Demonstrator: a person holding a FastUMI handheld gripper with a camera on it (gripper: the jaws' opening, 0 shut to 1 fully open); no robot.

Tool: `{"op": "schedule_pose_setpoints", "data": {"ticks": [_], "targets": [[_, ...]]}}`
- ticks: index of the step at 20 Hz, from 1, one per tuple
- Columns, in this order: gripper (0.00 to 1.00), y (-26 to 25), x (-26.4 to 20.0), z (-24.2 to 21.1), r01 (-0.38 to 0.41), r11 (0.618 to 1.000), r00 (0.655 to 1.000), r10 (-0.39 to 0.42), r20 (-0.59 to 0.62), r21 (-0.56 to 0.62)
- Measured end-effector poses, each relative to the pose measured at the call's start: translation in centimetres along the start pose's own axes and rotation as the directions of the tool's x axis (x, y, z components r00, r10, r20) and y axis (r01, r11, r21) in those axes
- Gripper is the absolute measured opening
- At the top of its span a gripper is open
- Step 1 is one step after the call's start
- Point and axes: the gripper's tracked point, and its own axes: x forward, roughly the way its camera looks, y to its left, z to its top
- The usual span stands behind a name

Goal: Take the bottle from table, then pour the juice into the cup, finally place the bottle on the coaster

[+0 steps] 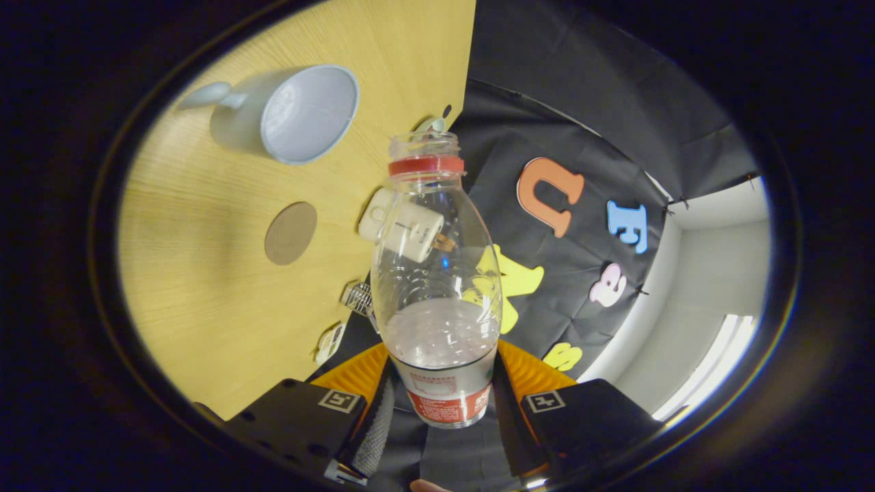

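Observation:
My gripper [443, 403] is shut on a clear plastic bottle [437, 273], both fingers pressing its labelled lower part. The bottle has a red neck ring, no cap, and holds a little pale liquid near the fingers. The whole view is rolled, so the wooden table [205, 287] stands like a wall beside the bottle. A light grey cup [294, 113] with a handle sits on the table beyond the bottle's mouth, its opening facing me and apart from the bottle. A round brown coaster [290, 233] lies on the table between the cup and my fingers.
A white cylindrical object [403, 229] shows behind the bottle at the table's edge. A small metal clip-like thing [357, 297] and a white tag [329, 342] lie near that edge. The black booth cloth [581, 137] hangs beyond, with a pale wall [711, 287] further off.

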Motion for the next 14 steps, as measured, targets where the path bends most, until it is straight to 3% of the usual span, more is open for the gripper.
{"op": "schedule_pose_setpoints", "data": {"ticks": [10, 14], "targets": [[0.73, -2.4, -0.4, -0.7, 0.072, 0.997, 0.997, -0.072, -0.003, -0.029], [0.73, -2.2, -0.5, -1.2, 0.060, 0.998, 0.998, -0.060, -0.010, 0.009]]}}
